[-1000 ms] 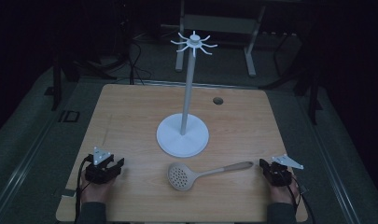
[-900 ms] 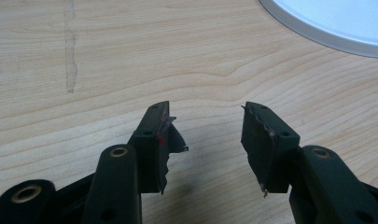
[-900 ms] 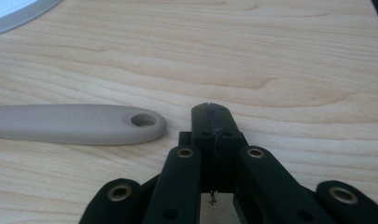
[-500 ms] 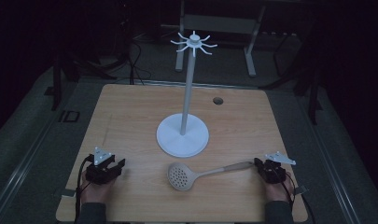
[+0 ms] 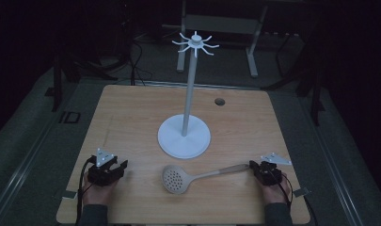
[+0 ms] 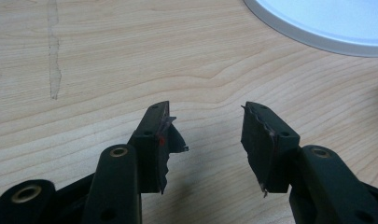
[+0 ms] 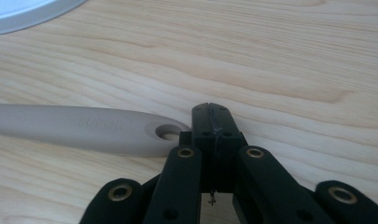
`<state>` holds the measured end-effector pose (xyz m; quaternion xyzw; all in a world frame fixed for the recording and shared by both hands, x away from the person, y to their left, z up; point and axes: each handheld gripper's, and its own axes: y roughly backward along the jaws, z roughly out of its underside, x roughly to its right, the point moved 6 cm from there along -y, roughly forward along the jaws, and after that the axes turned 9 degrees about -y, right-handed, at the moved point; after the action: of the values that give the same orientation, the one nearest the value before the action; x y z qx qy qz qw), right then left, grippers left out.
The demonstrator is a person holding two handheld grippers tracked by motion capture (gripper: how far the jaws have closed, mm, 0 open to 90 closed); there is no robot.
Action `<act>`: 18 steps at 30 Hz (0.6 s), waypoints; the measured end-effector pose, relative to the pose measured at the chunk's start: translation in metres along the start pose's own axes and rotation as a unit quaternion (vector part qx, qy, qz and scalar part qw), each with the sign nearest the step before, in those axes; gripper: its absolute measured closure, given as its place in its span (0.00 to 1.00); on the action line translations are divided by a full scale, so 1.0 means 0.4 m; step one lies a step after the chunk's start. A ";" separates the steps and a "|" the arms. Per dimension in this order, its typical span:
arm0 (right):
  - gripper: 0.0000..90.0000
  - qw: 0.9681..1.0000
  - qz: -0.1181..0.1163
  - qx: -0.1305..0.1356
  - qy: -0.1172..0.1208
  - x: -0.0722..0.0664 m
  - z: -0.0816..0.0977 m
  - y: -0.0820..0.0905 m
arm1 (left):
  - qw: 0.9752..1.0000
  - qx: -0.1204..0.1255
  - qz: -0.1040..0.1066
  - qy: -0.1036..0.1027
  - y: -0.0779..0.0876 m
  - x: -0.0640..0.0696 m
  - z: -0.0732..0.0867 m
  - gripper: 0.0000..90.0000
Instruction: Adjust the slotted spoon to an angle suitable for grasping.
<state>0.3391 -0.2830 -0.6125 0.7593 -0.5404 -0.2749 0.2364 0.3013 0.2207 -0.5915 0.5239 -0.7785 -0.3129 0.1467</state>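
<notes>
A beige slotted spoon (image 5: 178,178) lies flat near the table's front, its round head toward the middle and its handle (image 7: 74,128) running right. My right gripper (image 5: 254,168) rests at the handle's end with its jaws shut together and nothing between them. In the right gripper view the handle's hanging hole (image 7: 168,134) sits just left of my right gripper (image 7: 211,112). My left gripper (image 5: 121,165) lies at the front left with its jaws open over bare wood; the left gripper (image 6: 206,114) holds nothing. A white stand (image 5: 184,139) with hooks on top rises from the table's middle.
The stand's round base (image 6: 326,23) lies ahead and right of the left gripper. A small dark hole (image 5: 219,101) marks the wooden table (image 5: 131,117) at the back right. Dark floor, cables and a metal frame surround the table.
My right gripper has slid left along the table's front to the end of the spoon's handle. The left gripper has stayed in place.
</notes>
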 end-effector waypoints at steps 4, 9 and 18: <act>1.00 1.000 -0.019 -0.007 0.016 -0.039 -0.002 -0.011 | 1.000 0.005 0.005 0.003 0.003 0.001 -0.006 0.58; 1.00 0.998 -0.042 -0.014 0.034 -0.095 -0.003 -0.026 | 1.000 0.015 0.010 -0.002 0.010 0.007 -0.021 0.58; 1.00 0.996 -0.071 -0.018 0.046 -0.166 -0.008 -0.052 | 0.999 0.027 0.020 -0.010 0.018 0.019 -0.043 0.58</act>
<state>0.3380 -0.2132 -0.6130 0.8033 -0.4685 -0.2653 0.2547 0.3025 0.2101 -0.5746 0.5084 -0.7987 -0.2939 0.1310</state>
